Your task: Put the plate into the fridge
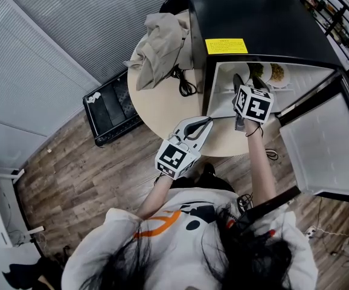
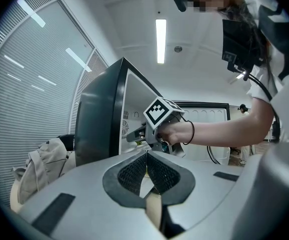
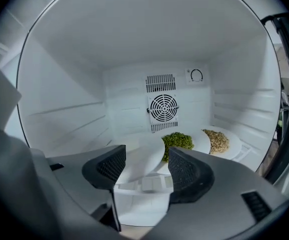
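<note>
Starting at the left, we see a beige garment (image 1: 162, 44) heaped on the round counter (image 1: 162, 104) beside a black cable (image 1: 186, 86), both well apart from the work. The left gripper (image 1: 208, 121) hovers over the counter just outside the fridge (image 1: 253, 17), its jaws clenched on nothing. It has no part in this step, so we would keep it clear of the opening.

Inside the fridge, the right gripper (image 3: 147, 153) points slightly down with its jaws released and wide apart. The bare white plate (image 3: 139, 146) lies on the fridge floor between them, and neither pad presses on it. Its right edge seems to overlap the plate of green peas (image 3: 184, 140), with the plate of grains (image 3: 218, 141) further right.

We judge the plate already placed, so the step in hand is getting out cleanly. We would:
- keep the jaws wide
- draw straight back along the line they point
- stay low enough to miss the fridge ceiling
- avoid dragging a pad across the rim, since a nudge could slide the plate onto the peas

Once clear, the door (image 1: 319, 144) at the far right can be swung shut
</note>
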### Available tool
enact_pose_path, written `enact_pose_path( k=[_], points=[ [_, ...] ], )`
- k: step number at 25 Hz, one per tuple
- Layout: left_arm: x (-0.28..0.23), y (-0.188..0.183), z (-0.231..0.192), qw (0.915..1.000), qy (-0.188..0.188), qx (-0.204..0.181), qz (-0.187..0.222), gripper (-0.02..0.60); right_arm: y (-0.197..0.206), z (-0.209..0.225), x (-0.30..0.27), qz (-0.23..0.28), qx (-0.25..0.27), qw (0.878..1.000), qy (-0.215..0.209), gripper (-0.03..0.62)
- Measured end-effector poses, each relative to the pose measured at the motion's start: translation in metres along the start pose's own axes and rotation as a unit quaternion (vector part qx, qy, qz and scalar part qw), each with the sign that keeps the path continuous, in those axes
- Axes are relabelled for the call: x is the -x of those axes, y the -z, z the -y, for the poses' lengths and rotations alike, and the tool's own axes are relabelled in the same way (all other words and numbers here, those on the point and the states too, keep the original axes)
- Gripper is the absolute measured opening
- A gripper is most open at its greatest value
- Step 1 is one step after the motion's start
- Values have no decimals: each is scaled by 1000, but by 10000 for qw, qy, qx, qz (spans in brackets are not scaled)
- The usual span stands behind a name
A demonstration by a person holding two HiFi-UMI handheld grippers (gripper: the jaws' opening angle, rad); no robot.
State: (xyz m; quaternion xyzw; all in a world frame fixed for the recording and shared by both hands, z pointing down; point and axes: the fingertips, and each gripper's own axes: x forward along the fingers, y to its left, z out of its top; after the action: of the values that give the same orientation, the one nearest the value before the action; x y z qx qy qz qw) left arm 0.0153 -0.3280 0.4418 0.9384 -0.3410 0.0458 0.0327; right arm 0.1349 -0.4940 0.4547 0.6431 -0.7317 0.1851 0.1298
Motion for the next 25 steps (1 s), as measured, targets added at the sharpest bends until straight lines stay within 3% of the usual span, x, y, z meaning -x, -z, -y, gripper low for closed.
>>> enact_pose_path(
  k=[11, 18, 21, 25],
  points=[
    [1, -1, 5, 9999, 111, -8, 24, 9, 0, -3, 20, 282, -689, 9961, -482, 256],
    [5, -2, 10, 9997, 237, -34, 35, 9, 7, -21, 54, 446, -659, 9928, -892, 252],
    [9, -2, 12, 9995, 314, -38, 31, 9, 11, -30, 72, 556, -768, 9911, -930, 193],
    [15, -2, 15, 9990, 438, -43, 29, 9, 21, -43, 94, 605, -768, 9913, -885, 169]
  ],
)
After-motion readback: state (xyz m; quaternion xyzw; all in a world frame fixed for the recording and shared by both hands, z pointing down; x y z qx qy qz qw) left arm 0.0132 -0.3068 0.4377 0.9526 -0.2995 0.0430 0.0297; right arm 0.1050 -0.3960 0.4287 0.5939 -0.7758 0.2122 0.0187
